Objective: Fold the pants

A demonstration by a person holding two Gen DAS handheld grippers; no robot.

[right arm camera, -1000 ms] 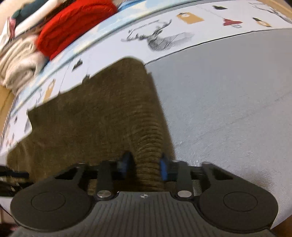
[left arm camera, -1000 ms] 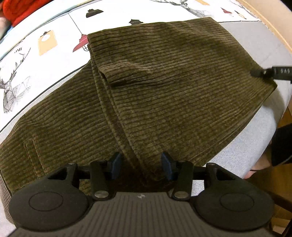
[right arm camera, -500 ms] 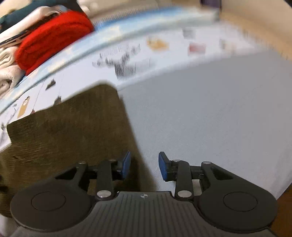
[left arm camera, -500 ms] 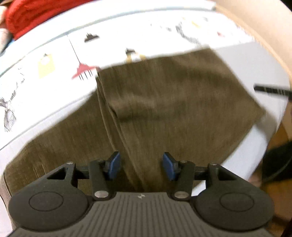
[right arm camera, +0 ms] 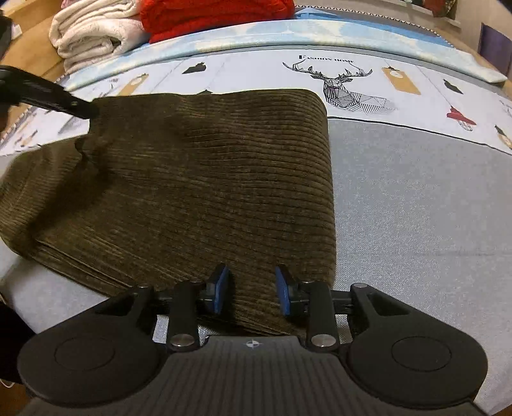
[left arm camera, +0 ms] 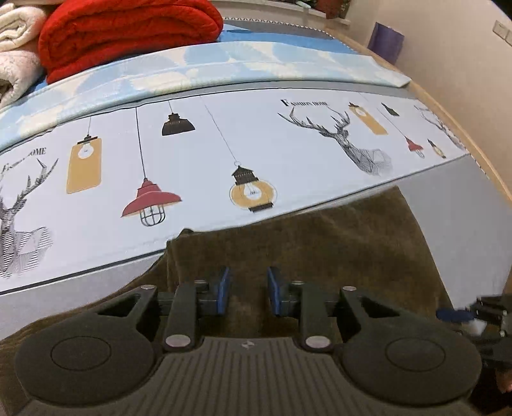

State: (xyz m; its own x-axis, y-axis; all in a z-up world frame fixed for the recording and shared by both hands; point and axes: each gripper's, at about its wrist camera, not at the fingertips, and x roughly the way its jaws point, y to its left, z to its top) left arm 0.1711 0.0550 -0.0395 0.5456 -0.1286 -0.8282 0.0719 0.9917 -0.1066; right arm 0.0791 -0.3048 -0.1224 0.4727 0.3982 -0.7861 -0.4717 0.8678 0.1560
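The olive-brown corduroy pants (right arm camera: 198, 179) lie folded in a flat stack on the grey bedspread, also seen in the left wrist view (left arm camera: 336, 249). My right gripper (right arm camera: 252, 292) is open, its blue pads apart over the near right corner of the stack, holding nothing. My left gripper (left arm camera: 246, 292) is open and empty above the pants' near part. In the right wrist view the left gripper's black tip (right arm camera: 57, 100) sits by the stack's far left corner. The right gripper's tip (left arm camera: 473, 315) shows at the right edge of the left wrist view.
The bed cover has a grey band (right arm camera: 416, 198) and a white strip printed with lamps and deer (left arm camera: 224, 153). A red blanket (left arm camera: 128, 28) and cream towels (right arm camera: 92, 32) are stacked at the far side. The bed's wooden edge (left arm camera: 464, 128) runs along the right.
My right gripper let go of the pants' folded edge and opened. Both grippers drew back and tilted up, so the far bedding now shows. The pants lie flat and folded.
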